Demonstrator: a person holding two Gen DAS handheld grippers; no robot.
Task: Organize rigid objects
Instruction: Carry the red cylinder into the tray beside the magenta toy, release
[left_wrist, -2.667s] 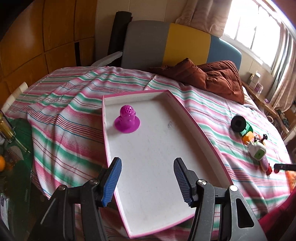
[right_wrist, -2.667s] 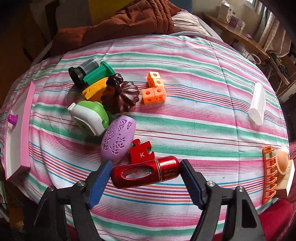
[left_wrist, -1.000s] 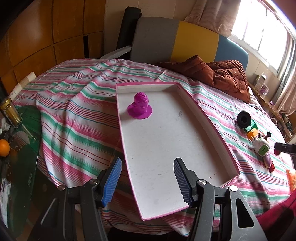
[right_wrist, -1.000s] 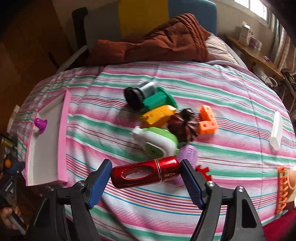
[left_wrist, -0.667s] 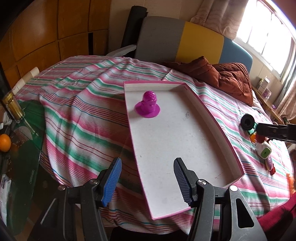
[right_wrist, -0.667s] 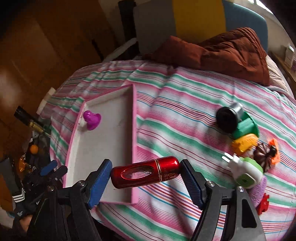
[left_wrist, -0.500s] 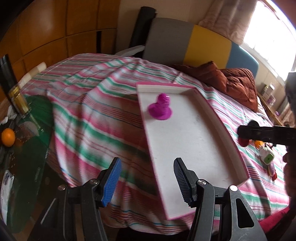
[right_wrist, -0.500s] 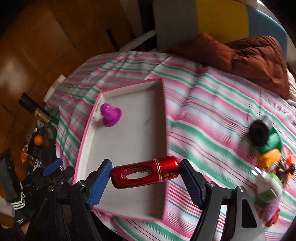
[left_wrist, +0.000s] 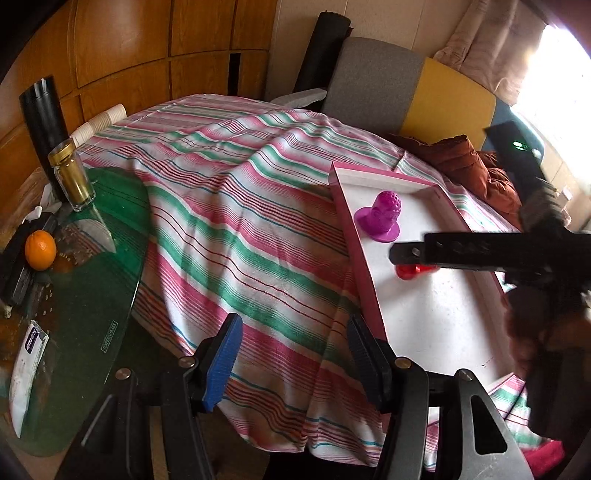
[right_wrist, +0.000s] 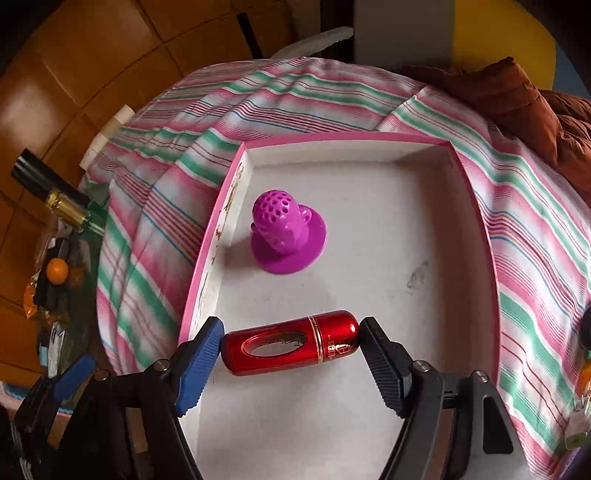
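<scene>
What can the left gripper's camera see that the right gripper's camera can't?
Only the left view shows the white packet on the green glass table, and the open left gripper close up. Only the right view shows the whole red capsule clamped by the right gripper, with its oval window. Both show the pink tray, the purple perforated toy and the orange.

L gripper (left_wrist: 293, 354) agape, R gripper (right_wrist: 290, 345) clamped.

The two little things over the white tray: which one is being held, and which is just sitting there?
The red capsule is clamped end to end in the right gripper; the purple perforated piece stands free on the tray.
</scene>
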